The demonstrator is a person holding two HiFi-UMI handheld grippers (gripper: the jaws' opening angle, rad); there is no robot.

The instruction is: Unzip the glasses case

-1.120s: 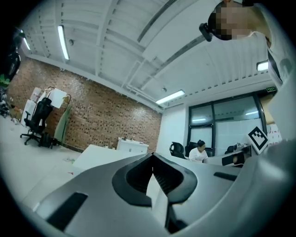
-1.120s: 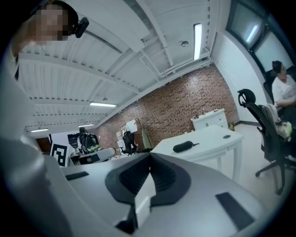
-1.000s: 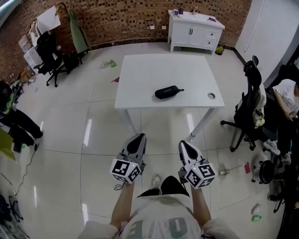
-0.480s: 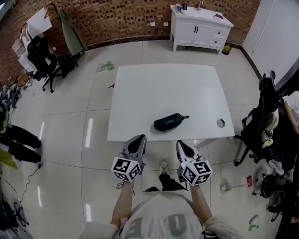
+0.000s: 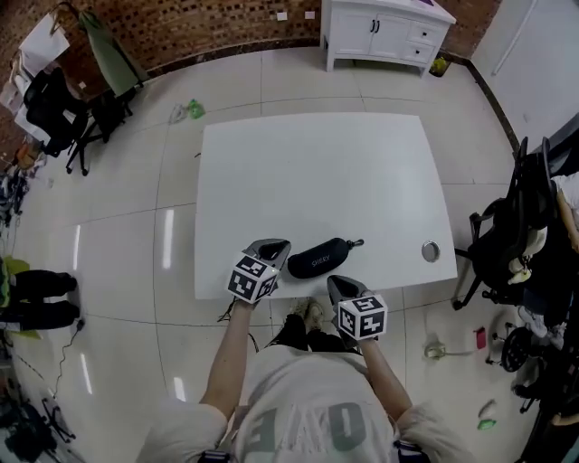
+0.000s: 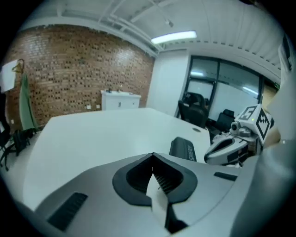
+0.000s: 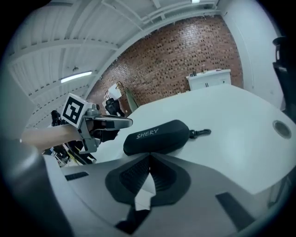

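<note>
The glasses case [image 7: 157, 136] looks like matt black cloth; the table [image 5: 317, 172] is smooth white with a soft sheen; the floor [image 5: 118, 262] is glossy tile; the wall [image 5: 208, 27] is rough brick; the left gripper [image 6: 152, 155] is smooth grey plastic, its pads [image 6: 167, 181] ribbed black.

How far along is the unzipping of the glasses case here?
Done: nothing on the case itself. The glasses case lies closed on the table near its front edge.
In hand: the left gripper and right gripper are close to it, jaws together, neither holding it.
Left: steadying the case and unzipping it end to end.
</note>
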